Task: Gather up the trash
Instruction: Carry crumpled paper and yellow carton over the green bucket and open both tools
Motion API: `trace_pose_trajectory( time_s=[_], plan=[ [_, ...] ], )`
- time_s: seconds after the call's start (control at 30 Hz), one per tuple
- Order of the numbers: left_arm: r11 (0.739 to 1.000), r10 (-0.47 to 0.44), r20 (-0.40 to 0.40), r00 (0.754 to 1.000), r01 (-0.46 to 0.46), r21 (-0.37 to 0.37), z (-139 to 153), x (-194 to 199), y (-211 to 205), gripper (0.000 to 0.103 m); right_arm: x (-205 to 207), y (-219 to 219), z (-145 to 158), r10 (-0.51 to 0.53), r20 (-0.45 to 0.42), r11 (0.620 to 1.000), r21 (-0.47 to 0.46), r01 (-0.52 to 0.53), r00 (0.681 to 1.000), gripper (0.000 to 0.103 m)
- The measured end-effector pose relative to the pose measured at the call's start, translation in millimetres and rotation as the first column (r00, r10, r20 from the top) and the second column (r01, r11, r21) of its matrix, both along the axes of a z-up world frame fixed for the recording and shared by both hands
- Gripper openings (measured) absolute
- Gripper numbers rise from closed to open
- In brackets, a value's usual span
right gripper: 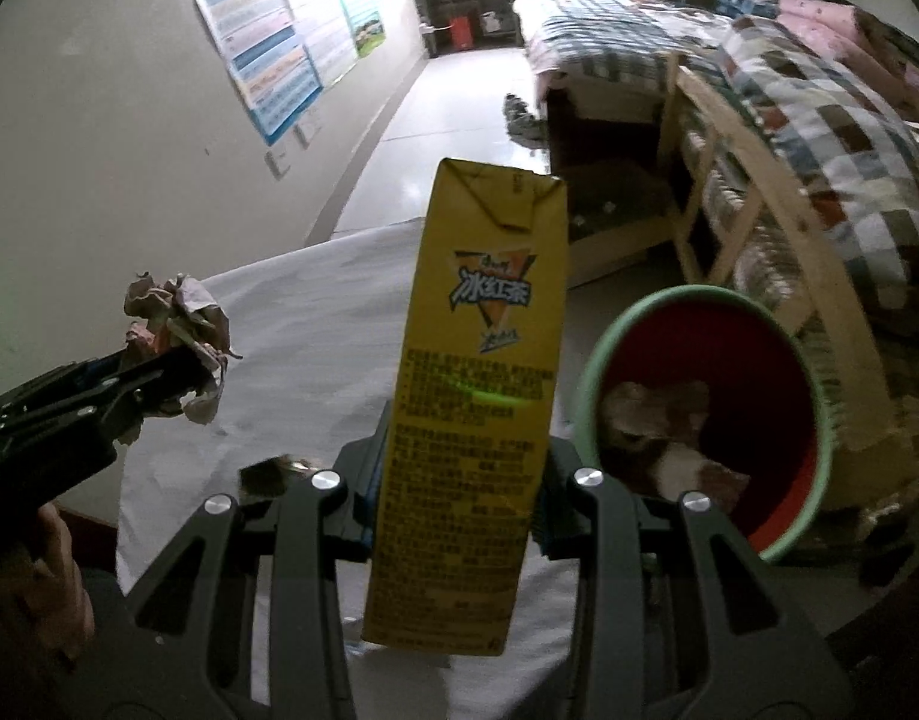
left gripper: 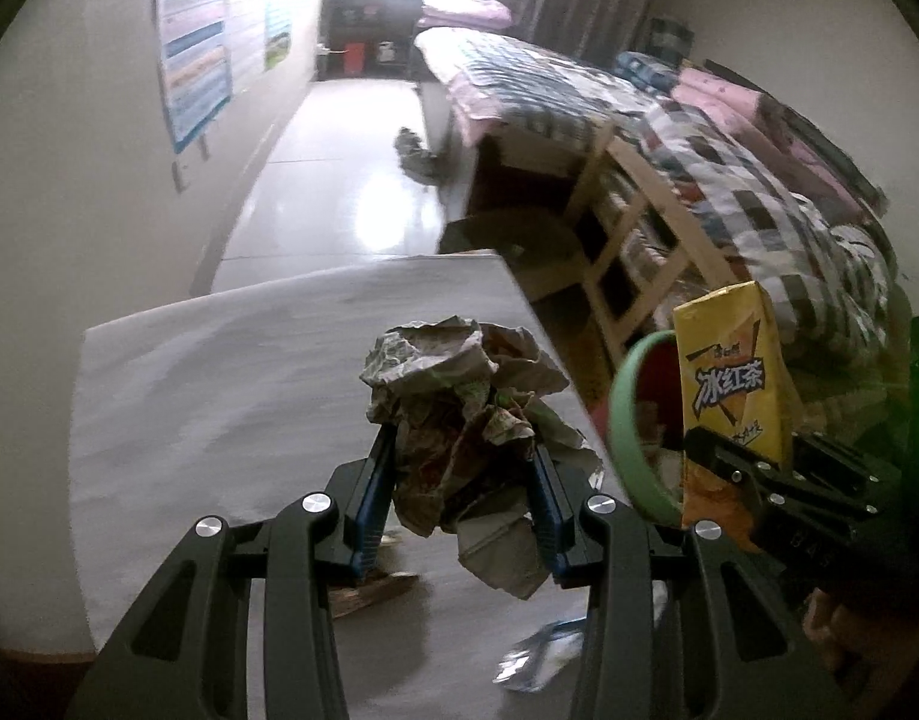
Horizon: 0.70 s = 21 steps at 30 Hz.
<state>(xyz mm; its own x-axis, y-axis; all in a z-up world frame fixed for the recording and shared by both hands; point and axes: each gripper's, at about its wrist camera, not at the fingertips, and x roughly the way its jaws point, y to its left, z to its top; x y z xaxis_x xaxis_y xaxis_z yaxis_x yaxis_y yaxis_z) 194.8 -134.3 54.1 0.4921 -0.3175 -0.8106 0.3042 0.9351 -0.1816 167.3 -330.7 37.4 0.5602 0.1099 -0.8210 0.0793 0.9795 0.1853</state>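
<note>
While both grippers hang above the pale grey desk, each one carries a piece of trash. The left gripper has its jaws clamped on a crumpled wad of printed paper, which bulges out above and below the blue-edged pads and is lifted clear of the desk. From the right wrist view the same gripper shows at the far left, with the wad sticking out past its tip. The right gripper has its jaws closed on the lower half of a tall yellow drink carton with Chinese lettering, held upright with its folded top pointing away from the camera.

Just right of the carton stands a round waste bin with a green rim and a red inside, off the desk's right edge, on the floor; some crumpled scraps lie in its bottom. Near the desk's close edge rest a small brown scrap and a shiny silver wrapper. Beyond the bin stretches a bed with a checked quilt and a light wooden frame. Posters hang on the left wall.
</note>
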Motion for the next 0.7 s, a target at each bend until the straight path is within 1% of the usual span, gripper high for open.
trace_pose_trajectory(
  time_s=[0.13,0.37,0.5,0.7],
  plan=[
    [0.999,-0.054,-0.004,0.999,0.054,-0.005,-1,-1,-37,0.038,-11,-33,0,-0.032,0.005,0.999,-0.006,0.032,0.999,0.036],
    [0.989,-0.143,-0.027,0.989,0.142,-0.042,-7,2,-90,0.038,-27,-91,-15,-0.111,-0.014,0.994,0.002,0.111,0.994,0.036],
    [0.977,-0.199,-0.060,0.978,0.193,-0.092,-15,5,-120,0.038,-31,-123,-27,-0.150,-0.029,0.989,0.010,0.151,0.988,0.036],
    [0.962,-0.260,-0.087,0.962,0.250,-0.112,-24,10,-159,0.038,-35,-160,-42,-0.184,-0.047,0.983,0.017,0.185,0.982,0.036]
  ],
)
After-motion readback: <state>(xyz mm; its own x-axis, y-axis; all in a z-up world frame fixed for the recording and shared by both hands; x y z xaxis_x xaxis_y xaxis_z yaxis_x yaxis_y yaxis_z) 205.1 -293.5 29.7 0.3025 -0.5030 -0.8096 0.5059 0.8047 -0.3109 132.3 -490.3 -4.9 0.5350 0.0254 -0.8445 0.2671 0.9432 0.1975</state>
